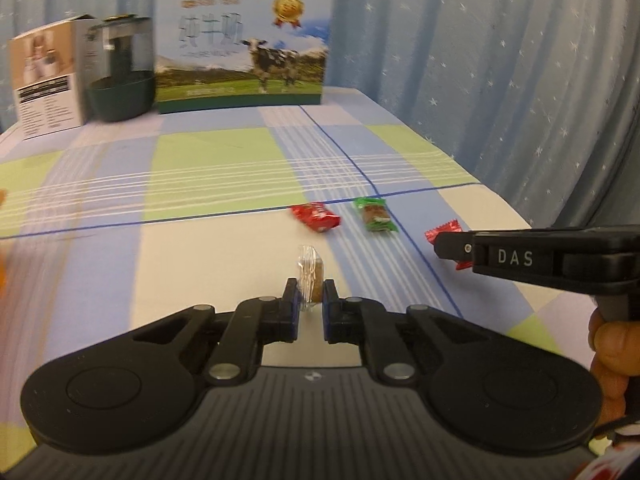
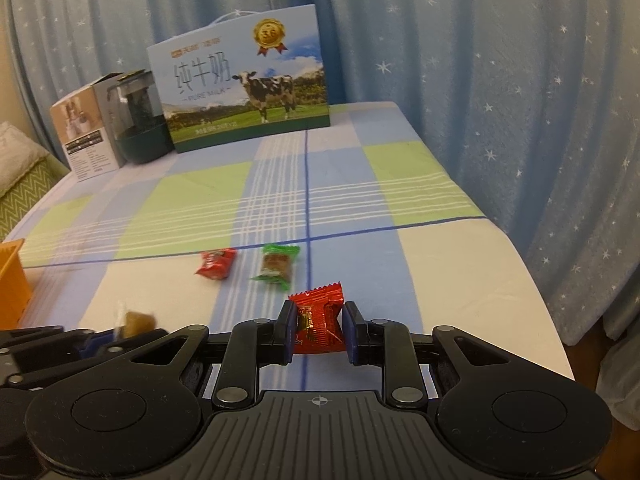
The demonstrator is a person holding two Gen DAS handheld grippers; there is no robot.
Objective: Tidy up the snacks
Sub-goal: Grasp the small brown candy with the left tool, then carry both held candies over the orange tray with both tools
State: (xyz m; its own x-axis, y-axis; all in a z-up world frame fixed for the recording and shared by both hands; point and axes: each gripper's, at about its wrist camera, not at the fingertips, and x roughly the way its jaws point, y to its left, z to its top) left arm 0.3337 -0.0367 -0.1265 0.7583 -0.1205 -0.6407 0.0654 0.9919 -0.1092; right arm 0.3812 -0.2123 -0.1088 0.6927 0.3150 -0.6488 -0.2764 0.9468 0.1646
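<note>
Left fingers [image 1: 311, 304]: clamped on brown candy [image 1: 310, 276], upright
Right fingers [image 2: 320, 330]: gripping red candy [image 2: 318, 326]
Surface: plaid bed [image 2: 400, 208]
Backdrop: starry curtain [image 2: 520, 100]

Glossy foil wrapper [image 2: 318, 320]; matt cloth tablecloth [image 2: 200, 200]

Brown snack in clear wrapper [image 1: 309, 276] stands upright, pinched between left fingers [image 1: 291, 304]. Red-wrapped candy [image 2: 318, 320] sits between right fingers [image 2: 288, 330], touching both. Beyond fingers, on counter [image 2: 460, 272]: second red candy [image 2: 216, 264] and green-wrapped snack [image 2: 276, 266], lying flat, near each other.
</note>
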